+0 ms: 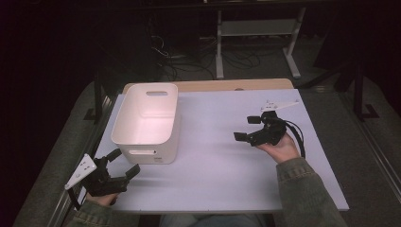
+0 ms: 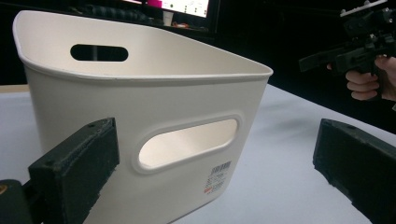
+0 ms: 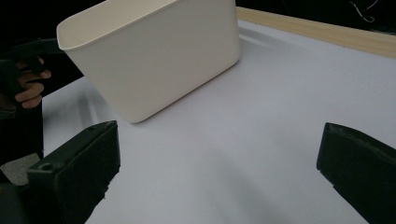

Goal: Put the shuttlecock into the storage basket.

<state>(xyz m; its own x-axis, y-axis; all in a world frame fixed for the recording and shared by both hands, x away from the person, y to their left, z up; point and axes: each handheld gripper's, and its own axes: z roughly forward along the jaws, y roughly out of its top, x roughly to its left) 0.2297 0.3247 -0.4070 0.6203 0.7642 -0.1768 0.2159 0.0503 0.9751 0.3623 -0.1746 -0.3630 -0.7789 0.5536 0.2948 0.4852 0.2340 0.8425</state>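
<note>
Approaching the white bin [image 1: 146, 118] near the surface's left edge with my left claw [image 1: 124, 162] released; right claw [image 1: 247, 128] released too. Next, grip its rim.

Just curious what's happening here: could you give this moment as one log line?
left gripper: open, near bin | right gripper: open, apart from bin | bin: upright on table

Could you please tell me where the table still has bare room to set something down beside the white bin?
The widest bare patch lies between the bin and the right claw, running to the near edge of the table. It is tight at the near left corner, where the left claw sits close to the bin.
</note>
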